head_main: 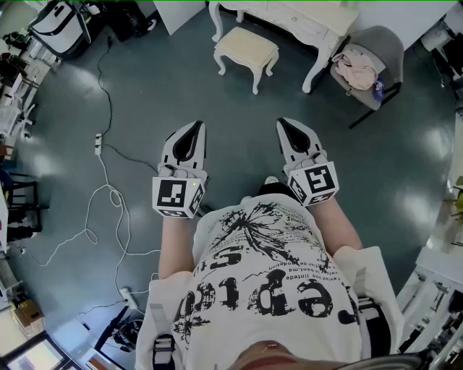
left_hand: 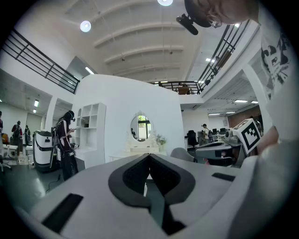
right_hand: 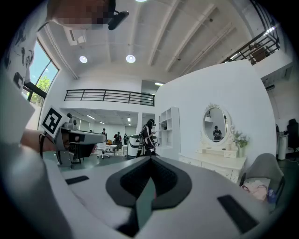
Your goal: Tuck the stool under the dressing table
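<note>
A cream stool (head_main: pixel 246 52) with white curved legs stands on the grey floor, in front of the white dressing table (head_main: pixel 300 16) at the top of the head view. The table with its oval mirror also shows far off in the left gripper view (left_hand: pixel 140 151) and in the right gripper view (right_hand: pixel 216 161). My left gripper (head_main: pixel 194 128) and right gripper (head_main: pixel 283 124) are held side by side in front of the person's body, well short of the stool. Both are shut with nothing between the jaws.
A grey chair (head_main: pixel 376 61) with cloth on it stands right of the dressing table. White cables and a power strip (head_main: pixel 98 144) lie on the floor to the left. Equipment lines the left edge. A person (left_hand: pixel 65 144) stands near white shelves.
</note>
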The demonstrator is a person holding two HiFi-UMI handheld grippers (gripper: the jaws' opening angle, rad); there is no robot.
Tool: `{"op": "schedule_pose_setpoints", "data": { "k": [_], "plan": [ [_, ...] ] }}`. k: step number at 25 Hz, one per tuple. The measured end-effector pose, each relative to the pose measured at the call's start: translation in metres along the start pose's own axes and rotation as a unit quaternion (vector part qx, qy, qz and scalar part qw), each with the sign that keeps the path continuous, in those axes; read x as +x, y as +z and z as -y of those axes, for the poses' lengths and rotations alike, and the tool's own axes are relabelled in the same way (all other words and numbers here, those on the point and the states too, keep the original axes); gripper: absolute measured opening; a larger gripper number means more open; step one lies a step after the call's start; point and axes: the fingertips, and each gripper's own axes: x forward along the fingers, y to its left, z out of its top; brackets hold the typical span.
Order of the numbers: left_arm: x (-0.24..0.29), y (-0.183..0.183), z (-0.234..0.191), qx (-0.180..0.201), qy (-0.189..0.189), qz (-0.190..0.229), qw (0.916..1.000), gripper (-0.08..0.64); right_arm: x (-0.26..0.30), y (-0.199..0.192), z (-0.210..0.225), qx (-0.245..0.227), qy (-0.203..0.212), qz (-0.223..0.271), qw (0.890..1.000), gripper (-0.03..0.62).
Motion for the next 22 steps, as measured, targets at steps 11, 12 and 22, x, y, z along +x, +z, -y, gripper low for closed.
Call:
{"op": "schedule_pose_setpoints", "data": {
  "k": [11,12,22],
  "plan": [
    [0.011,-0.008,-0.010,-0.004,-0.001,-0.004,1.0000,0.020,0.016,-0.006,0.004,0.008,-0.004,-0.006,1.000,0.017],
    [0.010,-0.009,-0.012,-0.005,-0.001,-0.005,1.0000,0.020,0.017,-0.007,0.004,0.010,-0.005,-0.007,1.000,0.017],
    [0.012,-0.028,-0.031,-0.021,0.020,-0.027,0.9992,0.020,0.039,-0.019,0.007,0.027,0.002,-0.022,0.999,0.017]
  ]
}}
